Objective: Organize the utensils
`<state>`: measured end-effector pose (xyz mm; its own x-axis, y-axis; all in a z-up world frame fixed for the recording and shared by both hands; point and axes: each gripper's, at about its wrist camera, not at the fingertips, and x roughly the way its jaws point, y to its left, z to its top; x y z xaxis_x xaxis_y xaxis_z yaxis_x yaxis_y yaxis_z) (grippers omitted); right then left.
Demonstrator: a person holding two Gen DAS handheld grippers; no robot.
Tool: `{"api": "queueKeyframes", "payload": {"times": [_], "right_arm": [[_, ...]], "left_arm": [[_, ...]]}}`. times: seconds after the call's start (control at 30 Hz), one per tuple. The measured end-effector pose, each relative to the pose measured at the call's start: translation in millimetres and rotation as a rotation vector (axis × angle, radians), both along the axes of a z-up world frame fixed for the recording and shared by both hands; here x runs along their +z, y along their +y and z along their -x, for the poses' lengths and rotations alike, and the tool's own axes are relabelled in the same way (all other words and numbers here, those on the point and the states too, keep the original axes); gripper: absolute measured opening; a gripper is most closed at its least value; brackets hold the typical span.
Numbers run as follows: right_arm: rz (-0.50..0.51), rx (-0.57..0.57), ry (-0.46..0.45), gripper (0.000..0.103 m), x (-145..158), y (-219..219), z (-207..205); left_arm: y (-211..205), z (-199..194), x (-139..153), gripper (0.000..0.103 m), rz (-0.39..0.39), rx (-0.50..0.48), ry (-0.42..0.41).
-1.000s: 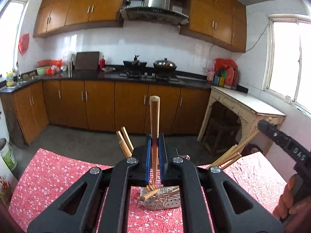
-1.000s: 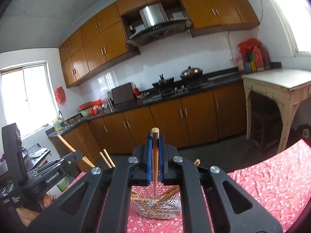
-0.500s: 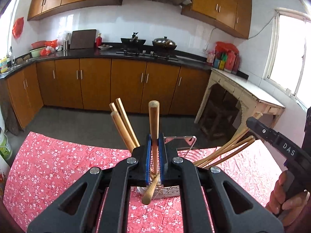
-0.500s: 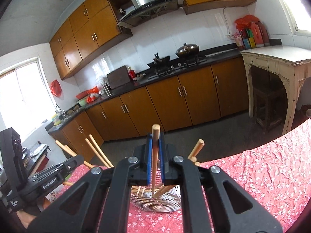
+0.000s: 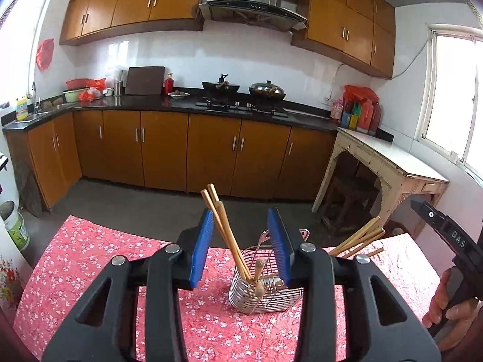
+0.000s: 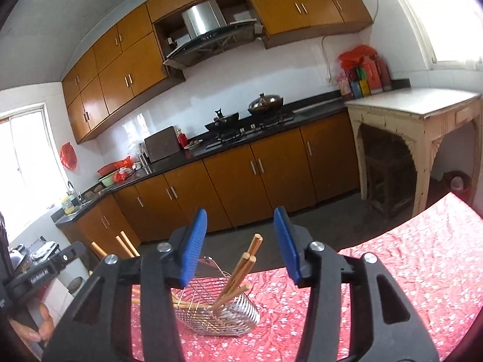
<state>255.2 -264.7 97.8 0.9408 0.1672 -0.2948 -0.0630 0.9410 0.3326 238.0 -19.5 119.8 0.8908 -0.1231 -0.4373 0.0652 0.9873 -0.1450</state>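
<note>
Left gripper (image 5: pixel 243 238) just opening, chopsticks (image 5: pixel 225 232) between jaws, untouched

Black claw (image 5: pixel 241 247) arms, ribbed blue pads (image 5: pixel 201 249), silver screws (image 5: pixel 171 249)

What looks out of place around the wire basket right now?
The wire basket seems tilted in the right wrist view. The chopsticks splay both ways instead of standing together. Both grippers, left and right, have just been opening and hold nothing.
</note>
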Motion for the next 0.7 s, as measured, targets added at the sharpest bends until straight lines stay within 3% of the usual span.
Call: {"api": "queueKeyframes", "payload": {"times": [0.3, 0.5, 0.7], "right_arm": [[0.076, 0.007, 0.002, 0.053, 1, 15, 39], [0.091, 0.008, 0.017, 0.059, 0, 22, 61], [0.145, 0.025, 0.015, 0.08, -5, 40, 85]], "left_arm": [[15, 28, 3, 0.039, 0.012, 0.023, -0.002], [30, 54, -2, 0.046, 0.01, 0.039, 0.004], [41, 76, -19, 0.062, -0.017, 0.054, 0.018]]}}
